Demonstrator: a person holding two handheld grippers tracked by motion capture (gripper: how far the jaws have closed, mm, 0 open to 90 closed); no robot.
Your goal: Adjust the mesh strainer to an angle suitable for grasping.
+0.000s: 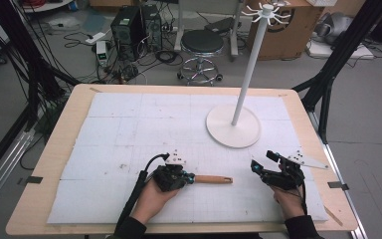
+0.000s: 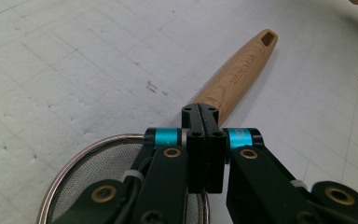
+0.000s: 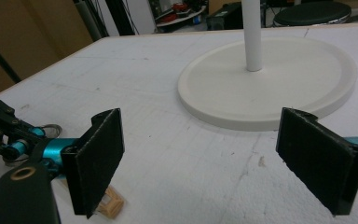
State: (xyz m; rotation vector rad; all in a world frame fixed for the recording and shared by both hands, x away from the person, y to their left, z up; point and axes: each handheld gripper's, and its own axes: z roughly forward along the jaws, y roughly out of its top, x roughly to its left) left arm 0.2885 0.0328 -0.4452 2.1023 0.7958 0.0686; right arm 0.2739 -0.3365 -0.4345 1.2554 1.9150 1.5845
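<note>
The left gripper (image 1: 191,178) is clamped on a strainer (image 2: 98,177) where its wooden handle (image 2: 237,74) begins, the handle pointing away from its jaws. The right gripper (image 1: 262,164) rests nearby, jaws wide and empty, facing the stand (image 3: 265,84).

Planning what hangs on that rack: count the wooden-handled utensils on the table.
1: a wooden-handled strainer, lying on the white mat near the front edge, gripped at its neck by the left tongs. Nothing looks hidden.
</note>
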